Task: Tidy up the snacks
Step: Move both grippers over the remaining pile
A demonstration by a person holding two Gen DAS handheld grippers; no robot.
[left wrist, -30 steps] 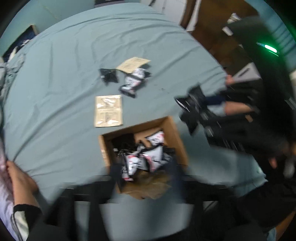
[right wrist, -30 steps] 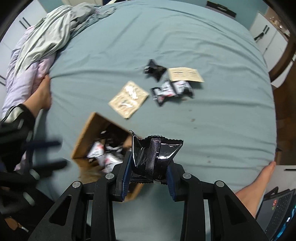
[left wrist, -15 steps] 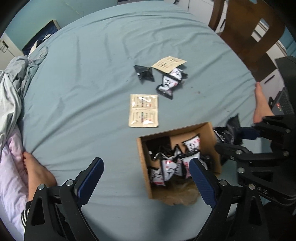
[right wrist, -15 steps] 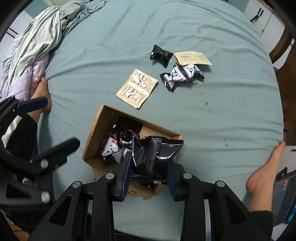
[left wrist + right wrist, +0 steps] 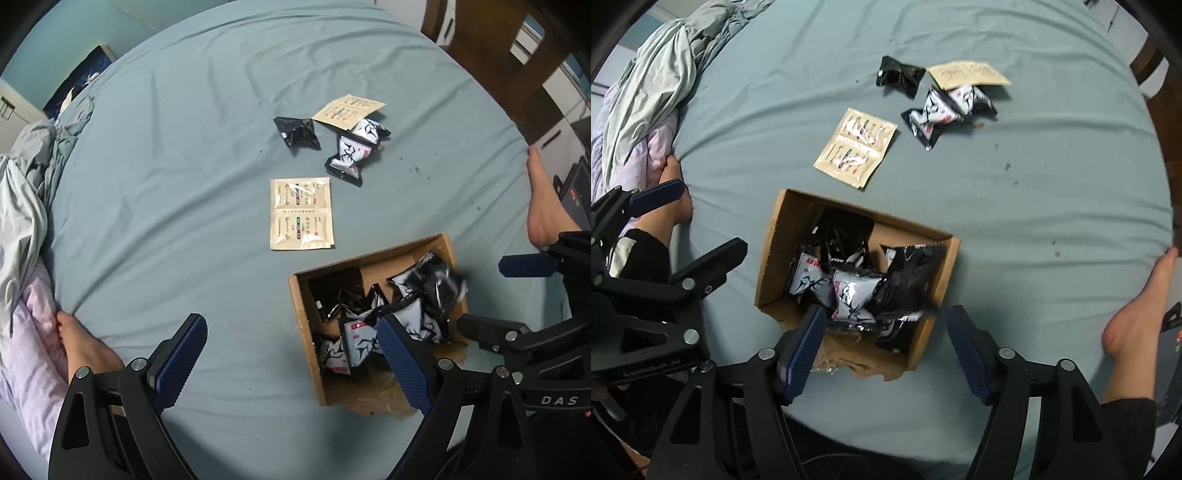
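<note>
Right now both grippers are wide open w/ nothing held. Right gripper hangs over the near edge of the cardboard box; a blurred black packet sits in the box's right side, atop the other black & white snack packs, not betw. the fingers. Left gripper is above the bed sheet, left of the box, its right finger overlapping the box in view. Outside the box on the sheet: beige double sachet nearest, then two b/w packs, a black packet & another beige sachet farther off. Bare feet rest at the bed edges.
</note>
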